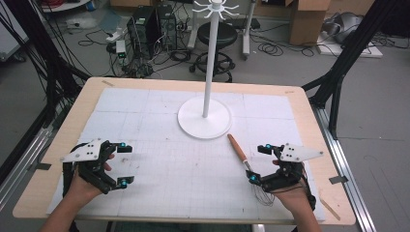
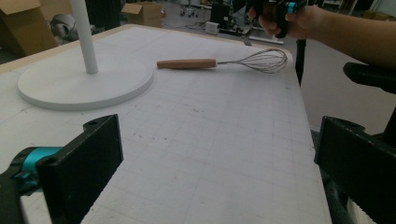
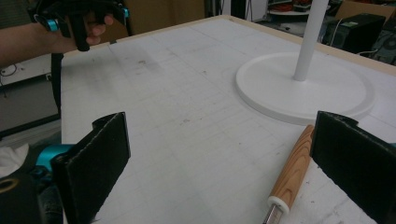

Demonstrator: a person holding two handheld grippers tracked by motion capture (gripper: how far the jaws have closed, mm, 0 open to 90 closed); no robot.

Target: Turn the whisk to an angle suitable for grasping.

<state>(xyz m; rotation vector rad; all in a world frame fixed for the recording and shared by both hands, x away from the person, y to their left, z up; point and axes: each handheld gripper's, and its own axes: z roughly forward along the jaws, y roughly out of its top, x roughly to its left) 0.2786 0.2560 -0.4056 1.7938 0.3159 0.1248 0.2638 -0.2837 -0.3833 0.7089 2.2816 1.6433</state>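
Observation:
A whisk lies flat on the white gridded mat, its wooden handle (image 1: 238, 147) pointing toward the stand and its wire head (image 1: 263, 194) near the front edge. My right gripper (image 1: 256, 164) hovers beside it, open. In the right gripper view the handle (image 3: 292, 172) lies just inside the right-hand jaw, with neither pad pressing on it. My left gripper (image 1: 124, 164) is open at the mat's left with nothing between its jaws; from there the whole whisk (image 2: 219, 62) lies far across the mat. The white stand's round base (image 1: 193, 126) sits mid-table, its pole (image 1: 209, 72) upright.
The stand's top (image 1: 215, 7) carries a ring of hooks. The mat (image 1: 169, 159) covers most of the wooden table (image 1: 314, 125). Black frame posts (image 1: 338, 82) flank the table, with computers, cables and a stool (image 1: 215, 38) on the floor behind.

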